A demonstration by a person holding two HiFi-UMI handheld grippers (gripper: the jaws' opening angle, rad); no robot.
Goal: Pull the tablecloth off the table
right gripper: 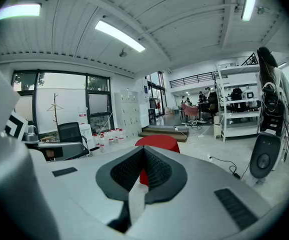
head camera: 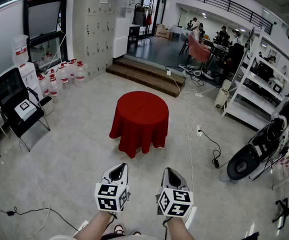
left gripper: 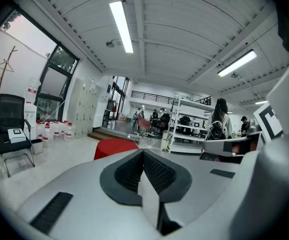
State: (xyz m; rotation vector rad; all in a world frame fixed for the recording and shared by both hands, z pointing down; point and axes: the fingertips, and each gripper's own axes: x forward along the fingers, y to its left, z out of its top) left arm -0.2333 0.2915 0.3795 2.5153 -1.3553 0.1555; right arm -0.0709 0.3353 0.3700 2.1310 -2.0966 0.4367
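Left claw (head camera: 118, 168): jaws pressed together with nothing between them, confirmed in the left gripper view (left gripper: 143, 155). Right claw (head camera: 169, 172): jaws likewise closed together and empty, confirmed in the right gripper view (right gripper: 143, 153). Both claws are held side by side, apart from each other, at the 6 o'clock edge of the head view, pointing slightly downward.

Red tablecloth (head camera: 140, 116): lies draped over a round counter at 12 o'clock from the claws, well apart from both. It hangs in folds on all visible sides, close to the floor (head camera: 74, 149); the counter beneath is wholly covered. Neither claw touches the cloth.

Surroundings: a black chair (head camera: 17, 109) stands at 10 o'clock, a row of red-capped bottles (head camera: 59, 79) at 11 o'clock in front of grey lockers (head camera: 92, 29). Wooden steps (head camera: 144, 74) lie beyond the cloth at 12 o'clock. White shelving (head camera: 254, 94) stands at 2 o'clock, with cables (head camera: 192, 119) trailing over the floor between it and the cloth.
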